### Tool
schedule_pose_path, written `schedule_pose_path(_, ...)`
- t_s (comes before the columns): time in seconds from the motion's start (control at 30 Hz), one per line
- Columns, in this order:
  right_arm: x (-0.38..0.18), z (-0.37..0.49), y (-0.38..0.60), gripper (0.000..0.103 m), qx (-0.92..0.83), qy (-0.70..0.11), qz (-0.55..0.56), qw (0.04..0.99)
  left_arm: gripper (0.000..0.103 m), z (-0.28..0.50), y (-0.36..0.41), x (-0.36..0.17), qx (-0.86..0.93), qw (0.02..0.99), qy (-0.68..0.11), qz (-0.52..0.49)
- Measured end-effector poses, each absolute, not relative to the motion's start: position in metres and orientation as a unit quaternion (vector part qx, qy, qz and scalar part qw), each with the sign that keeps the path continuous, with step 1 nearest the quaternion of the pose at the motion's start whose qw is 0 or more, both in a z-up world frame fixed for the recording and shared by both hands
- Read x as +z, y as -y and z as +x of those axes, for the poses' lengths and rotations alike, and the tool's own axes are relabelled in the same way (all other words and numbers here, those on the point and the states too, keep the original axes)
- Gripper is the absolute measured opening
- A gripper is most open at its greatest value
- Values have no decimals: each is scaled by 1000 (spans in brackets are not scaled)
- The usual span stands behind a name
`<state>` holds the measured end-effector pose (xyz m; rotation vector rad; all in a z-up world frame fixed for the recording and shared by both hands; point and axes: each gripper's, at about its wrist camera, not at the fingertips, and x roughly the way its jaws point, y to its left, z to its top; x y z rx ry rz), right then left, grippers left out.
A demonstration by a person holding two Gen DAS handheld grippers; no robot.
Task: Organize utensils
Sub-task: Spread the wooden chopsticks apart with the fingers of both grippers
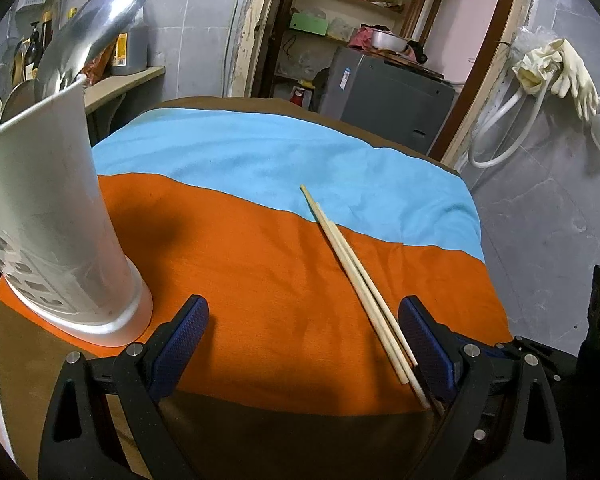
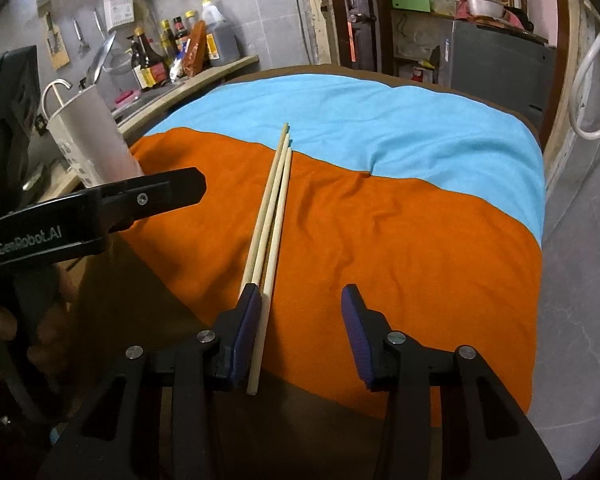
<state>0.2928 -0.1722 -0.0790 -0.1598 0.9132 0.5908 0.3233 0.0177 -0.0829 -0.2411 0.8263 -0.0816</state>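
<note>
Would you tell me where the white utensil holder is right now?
The white utensil holder stands at the left edge of the orange cloth in both wrist views, left of the chopsticks, with a metal spoon in it.

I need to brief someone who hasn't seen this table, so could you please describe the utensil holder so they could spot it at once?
Start at the table draped in an orange and blue cloth. At the orange end nearest the kitchen counter stands the utensil holder, a tall white cup with cut-out holes low on its wall. It is the only upright thing on the cloth, unlike the flat-lying chopsticks, and a metal spoon sticks out of its top.
</note>
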Motion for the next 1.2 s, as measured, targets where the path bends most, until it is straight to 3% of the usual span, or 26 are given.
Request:
schedule_pose_path(0.07, -81, 294, 168, 38, 271, -436, -86, 854, 92, 324, -17, -83, -42, 907, -402, -119)
schedule_pose_path(0.43, -81, 308, 180, 11, 247, -435, -61, 864, 65, 330, -16, -90, -59, 895, -422, -132)
schedule_pose_path(0.53, -80, 310, 182, 8, 238, -434, -59, 867, 57, 334, -15, -93, -64, 890, -432, -135)
schedule_pose_path(0.83, -80, 319, 205, 6, 196, -438, -22, 877, 54, 344, -4, -94, -70, 892, -430, -123)
schedule_pose_path(1.0, -81, 320, 204, 7, 198, -439, -16, 876, 32, 357, 6, -100, -74, 885, -447, -110)
schedule_pose_path(1.2, -82, 320, 208, 7, 202, -439, -8, 875, 25, 363, 5, -105, -67, 883, -452, -108)
